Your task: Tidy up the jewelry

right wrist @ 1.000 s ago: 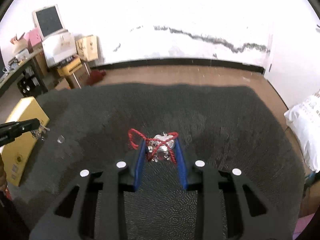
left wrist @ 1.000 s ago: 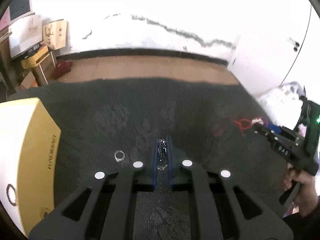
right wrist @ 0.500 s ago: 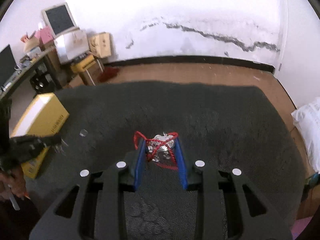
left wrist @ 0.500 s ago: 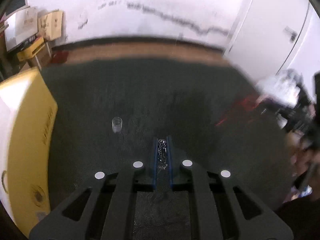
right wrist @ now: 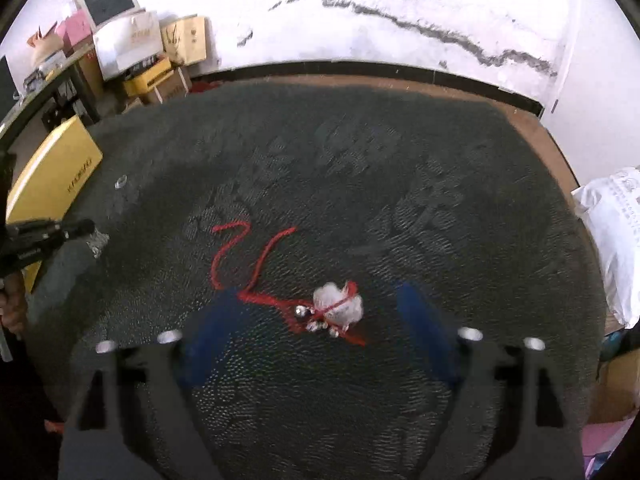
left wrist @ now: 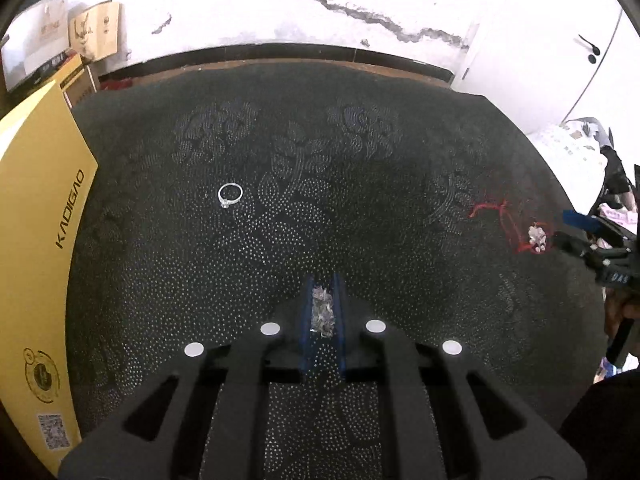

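Note:
My left gripper (left wrist: 322, 286) is shut on a small silver chain (left wrist: 321, 312), held above the dark patterned cloth (left wrist: 320, 168). A silver ring (left wrist: 230, 195) lies on the cloth ahead to the left. My right gripper (right wrist: 320, 292) is open wide, its blue fingers (right wrist: 420, 320) either side of a red cord bracelet with a white charm and silver beads (right wrist: 336, 308), which lies loose on the cloth. The bracelet also shows in the left wrist view (left wrist: 534, 236), just off the right gripper's tips. The ring shows in the right wrist view (right wrist: 120, 181).
A yellow box (left wrist: 36, 240) marked KADIGAO stands along the cloth's left edge, seen too in the right wrist view (right wrist: 60, 168). Cardboard boxes (right wrist: 176, 44) and a desk stand at the back left. A white bag (right wrist: 616, 236) lies off the right edge.
My right gripper has opened and let go of the red bracelet, which now lies on the cloth with its cord spread out. My left gripper rose and tilted down, still holding the chain.

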`<state>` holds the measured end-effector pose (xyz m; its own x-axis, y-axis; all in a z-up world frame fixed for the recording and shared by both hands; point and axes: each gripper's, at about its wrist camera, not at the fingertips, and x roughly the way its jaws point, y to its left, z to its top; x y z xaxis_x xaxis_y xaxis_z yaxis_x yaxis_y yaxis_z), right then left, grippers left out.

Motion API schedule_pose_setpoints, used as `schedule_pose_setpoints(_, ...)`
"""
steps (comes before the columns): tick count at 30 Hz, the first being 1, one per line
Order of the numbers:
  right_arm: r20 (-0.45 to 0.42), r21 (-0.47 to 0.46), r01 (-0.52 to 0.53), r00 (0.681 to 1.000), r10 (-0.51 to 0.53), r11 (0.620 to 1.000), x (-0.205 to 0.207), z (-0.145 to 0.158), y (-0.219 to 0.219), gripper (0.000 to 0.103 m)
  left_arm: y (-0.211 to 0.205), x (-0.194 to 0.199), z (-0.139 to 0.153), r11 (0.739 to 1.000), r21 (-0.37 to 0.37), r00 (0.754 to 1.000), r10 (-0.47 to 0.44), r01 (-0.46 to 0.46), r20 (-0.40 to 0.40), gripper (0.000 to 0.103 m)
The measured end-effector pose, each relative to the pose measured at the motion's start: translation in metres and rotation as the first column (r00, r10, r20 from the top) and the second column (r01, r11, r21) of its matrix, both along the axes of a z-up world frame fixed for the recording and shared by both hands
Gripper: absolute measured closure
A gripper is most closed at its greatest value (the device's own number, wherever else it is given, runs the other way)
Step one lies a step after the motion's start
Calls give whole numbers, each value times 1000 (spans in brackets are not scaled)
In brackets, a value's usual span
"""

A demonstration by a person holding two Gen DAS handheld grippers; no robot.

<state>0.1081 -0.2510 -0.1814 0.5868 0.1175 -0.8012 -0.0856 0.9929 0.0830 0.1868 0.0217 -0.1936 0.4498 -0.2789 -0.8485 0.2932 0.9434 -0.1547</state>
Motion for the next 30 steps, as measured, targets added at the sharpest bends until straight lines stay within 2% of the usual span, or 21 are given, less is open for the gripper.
schedule_pose_setpoints(1,5,7,14,1000,-14,1000,-1,2,-5,21,0,-1,-2,1000,10,1000,-6,6,-5,91)
schedule_pose_setpoints(3,-1,39,23,1000,-23,999,-1,2,-13,21,3,-6,-2,999,46,1000,-15,16,-10,66)
schedule_pose_setpoints(4,-7,46,21,1000,-21,999,-1,2,-13,21,4,-9,-2,998,62,1000,-14,15,-7,36)
schedule_pose_setpoints(5,-9,44,17,1000,-16,999,0,2,-11,21,8,-13,0,997,75,1000,-11,10,12,28)
schedule_pose_setpoints(7,-25,28,-18,1000,19,999,0,1,-4,21,15,-18,4,996,90,999,-12,8,45,28)
schedule_pose_setpoints(10,-57,-14,-63,996,62,998,1,-6,9,21,18,-19,1,993,119,998,-9,2,61,17)
schedule_pose_setpoints(12,-75,-28,-74,995,72,997,3,-12,14,21,16,-16,-5,992,123,998,-8,1,55,17)
schedule_pose_setpoints(15,-112,-70,-95,990,86,993,5,-23,23,21,1,-12,-13,993,108,997,-59,54,48,18)
schedule_pose_setpoints(18,-127,-132,-111,987,94,985,6,-33,32,21,-13,-12,-28,984,141,992,-118,111,41,23)
schedule_pose_setpoints(19,-132,-138,-112,987,94,984,9,-36,34,21,-14,-13,-28,983,150,991,-114,103,66,23)
schedule_pose_setpoints(21,-143,-101,-118,984,103,988,13,-40,34,31,-15,-11,-29,984,153,990,-105,90,90,24)
schedule_pose_setpoints(22,-131,-90,-102,987,90,991,14,-39,33,42,-14,-10,-28,985,152,990,-94,78,103,33)
schedule_pose_setpoints(23,-126,-85,-97,988,86,992,14,-38,32,67,-13,-10,-26,985,155,989,-91,72,115,41)
schedule_pose_setpoints(24,-133,-62,-94,988,85,994,15,-35,30,72,-13,-10,-24,985,154,988,-94,75,119,67)
schedule_pose_setpoints(25,-131,-44,-88,988,82,995,15,-34,28,83,-9,-9,-21,987,139,991,-90,76,101,90)
schedule_pose_setpoints(26,-124,-31,-81,989,76,996,15,-32,26,84,-6,-9,-19,990,120,994,-81,71,77,94)
schedule_pose_setpoints(28,-97,-17,-70,993,68,997,13,-25,23,88,4,-11,-9,997,62,998,-53,51,34,95)
schedule_pose_setpoints(30,-66,-7,-60,996,59,998,11,-16,22,92,6,-18,9,997,52,996,-55,52,66,95)
